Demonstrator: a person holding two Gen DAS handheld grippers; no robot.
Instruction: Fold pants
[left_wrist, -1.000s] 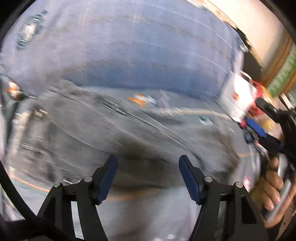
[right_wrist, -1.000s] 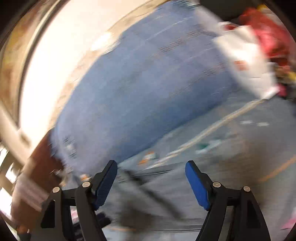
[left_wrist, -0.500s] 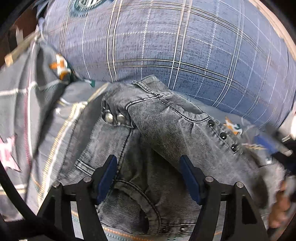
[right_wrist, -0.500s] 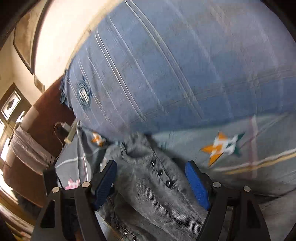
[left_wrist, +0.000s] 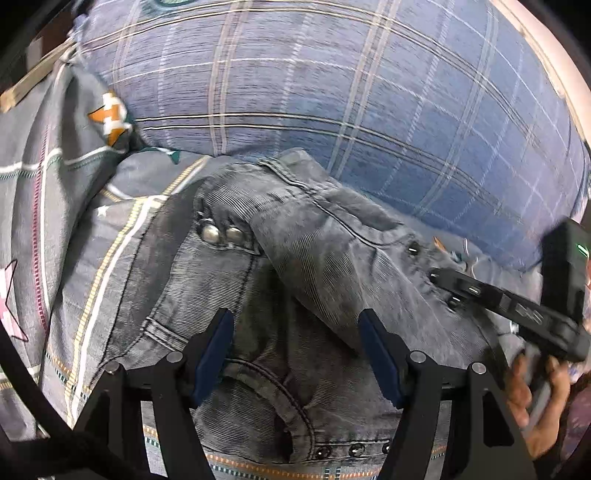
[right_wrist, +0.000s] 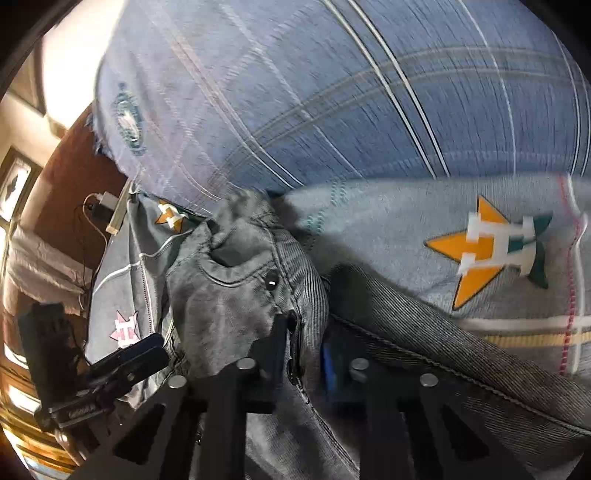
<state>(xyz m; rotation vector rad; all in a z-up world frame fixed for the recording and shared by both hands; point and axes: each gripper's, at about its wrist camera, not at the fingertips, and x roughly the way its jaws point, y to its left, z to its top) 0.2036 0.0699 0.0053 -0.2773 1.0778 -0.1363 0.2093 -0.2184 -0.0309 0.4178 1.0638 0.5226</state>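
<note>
Grey denim pants lie crumpled on a grey patterned bedsheet, waistband with metal buttons facing up. My left gripper is open and empty just above the pants near a pocket. My right gripper is shut on the pants' waistband fabric, which bunches up between its fingers. The right gripper also shows at the right of the left wrist view, pinching the waistband edge.
A large blue plaid pillow lies right behind the pants and also fills the top of the right wrist view. A wooden headboard with a charger and cable stands at the left. The left gripper shows in the right wrist view.
Both grippers swung in from over the bed to the pants. The right gripper went from open to shut on the waistband. The left gripper moved slightly closer and stayed open.
</note>
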